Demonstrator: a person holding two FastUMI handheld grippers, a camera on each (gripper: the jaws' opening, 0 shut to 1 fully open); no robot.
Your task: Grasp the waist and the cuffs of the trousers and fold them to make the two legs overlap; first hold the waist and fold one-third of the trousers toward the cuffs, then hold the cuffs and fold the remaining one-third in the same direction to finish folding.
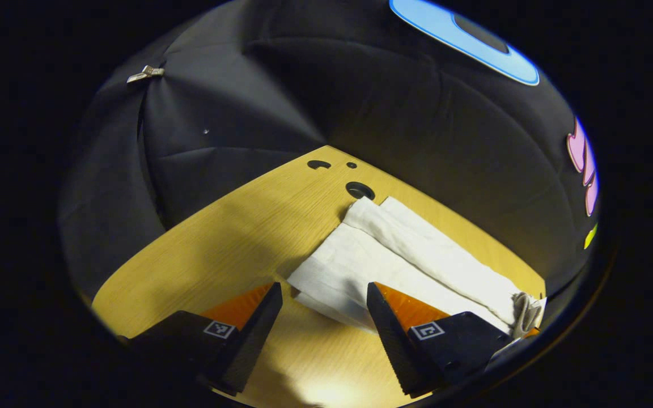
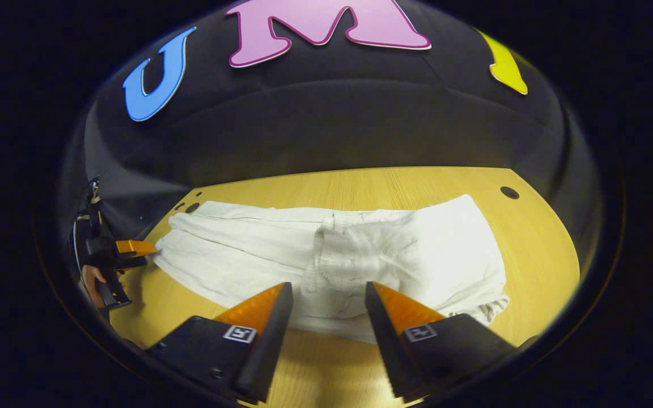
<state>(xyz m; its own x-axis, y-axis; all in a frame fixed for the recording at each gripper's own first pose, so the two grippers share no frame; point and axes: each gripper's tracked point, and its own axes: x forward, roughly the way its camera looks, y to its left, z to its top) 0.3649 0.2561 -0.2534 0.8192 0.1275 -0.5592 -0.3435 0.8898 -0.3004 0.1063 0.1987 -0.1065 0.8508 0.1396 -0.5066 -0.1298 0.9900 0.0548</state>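
Observation:
White trousers (image 2: 326, 255) lie flat across the wooden table, with the wider waist part to the right and the legs running left in the right gripper view. My right gripper (image 2: 326, 297) is open at the near edge of the cloth, around its middle, nothing between the fingers. In the left gripper view the trousers (image 1: 394, 255) stretch away to the right, cuffs nearest. My left gripper (image 1: 324, 297) is open just short of the cuff end, the cloth's corner lying between the fingertips. The left gripper (image 2: 134, 249), held by a hand, also appears at the far left of the right gripper view.
The wooden table (image 2: 530, 238) has small round holes at its far corners, one hole (image 1: 359, 190) right by the cuffs and another hole (image 2: 509, 192) past the waist. Black cloth walls close in behind the table. A metal clip (image 1: 145, 73) hangs on the wall.

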